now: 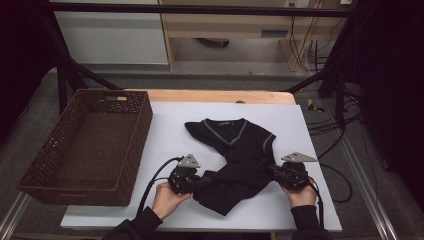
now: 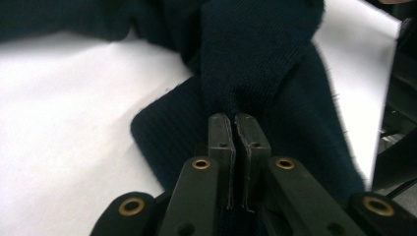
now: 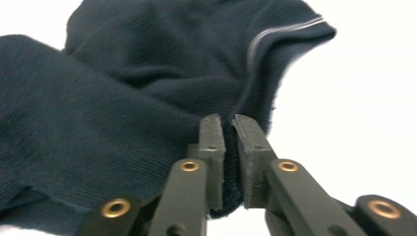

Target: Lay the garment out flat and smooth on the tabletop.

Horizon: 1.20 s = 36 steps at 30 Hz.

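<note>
White table cover [image 1: 170,145] holds the dark sweater vest [image 1: 240,150] beside a brown basket [image 1: 90,145]; left gripper [image 1: 192,181] and right gripper [image 1: 280,172] each pinch its edge; folding seems underway; next, lift both together.

The dark navy knit vest [image 1: 237,157] lies crumpled on the white table cover, its V-neck with a pale stripe trim toward the far side. Its lower part is bunched and folded toward the near edge. 2 edges of its ribbed fabric are pinched and lifted, 1 at each side.
</note>
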Motion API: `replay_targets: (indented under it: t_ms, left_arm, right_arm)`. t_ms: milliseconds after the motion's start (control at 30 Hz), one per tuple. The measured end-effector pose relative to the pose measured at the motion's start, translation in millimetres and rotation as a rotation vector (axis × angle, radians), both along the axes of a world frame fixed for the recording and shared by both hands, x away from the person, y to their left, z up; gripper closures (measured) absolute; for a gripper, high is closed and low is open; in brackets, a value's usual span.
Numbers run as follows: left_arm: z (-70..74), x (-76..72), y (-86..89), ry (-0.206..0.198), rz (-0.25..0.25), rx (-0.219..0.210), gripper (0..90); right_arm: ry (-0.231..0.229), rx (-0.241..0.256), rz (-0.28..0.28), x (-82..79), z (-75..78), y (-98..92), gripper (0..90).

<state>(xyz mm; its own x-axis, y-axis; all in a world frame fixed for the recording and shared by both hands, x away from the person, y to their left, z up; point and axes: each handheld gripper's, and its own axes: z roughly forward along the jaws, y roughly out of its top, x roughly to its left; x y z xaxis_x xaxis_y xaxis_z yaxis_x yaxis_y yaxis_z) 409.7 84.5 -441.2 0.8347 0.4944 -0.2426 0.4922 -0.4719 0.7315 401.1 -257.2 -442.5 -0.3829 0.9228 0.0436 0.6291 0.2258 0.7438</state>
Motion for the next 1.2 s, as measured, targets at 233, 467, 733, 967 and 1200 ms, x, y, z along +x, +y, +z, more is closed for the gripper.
replay_targets:
  t_ms: [233,467,733,967,1200]
  left_arm:
    - [12.3,-15.8,-17.0,-0.014,-0.059,-0.077,85.2]
    - [-0.6,-31.4,-51.5,-0.021,-0.113,-0.021,83.7]
    - [-0.4,-30.2,-49.1,-0.016,-0.094,-0.023,85.0]
    - [-0.3,-31.2,-49.6,-0.029,-0.083,-0.012,84.2]
    - [8.7,-27.6,-41.6,-0.08,-0.05,-0.023,56.7]
  right_arm:
    - [-0.076,-0.032,-0.135,13.4,7.3,-33.3,86.1]
    - [-0.022,-0.037,-0.137,21.7,-8.6,-39.5,70.5]
    - [-0.134,0.163,0.067,-5.3,14.1,-5.7,29.3]
    - [-0.063,0.085,0.217,-6.5,1.9,43.3,33.1]
    - [0.016,0.062,0.228,-7.0,6.2,29.7,85.4]
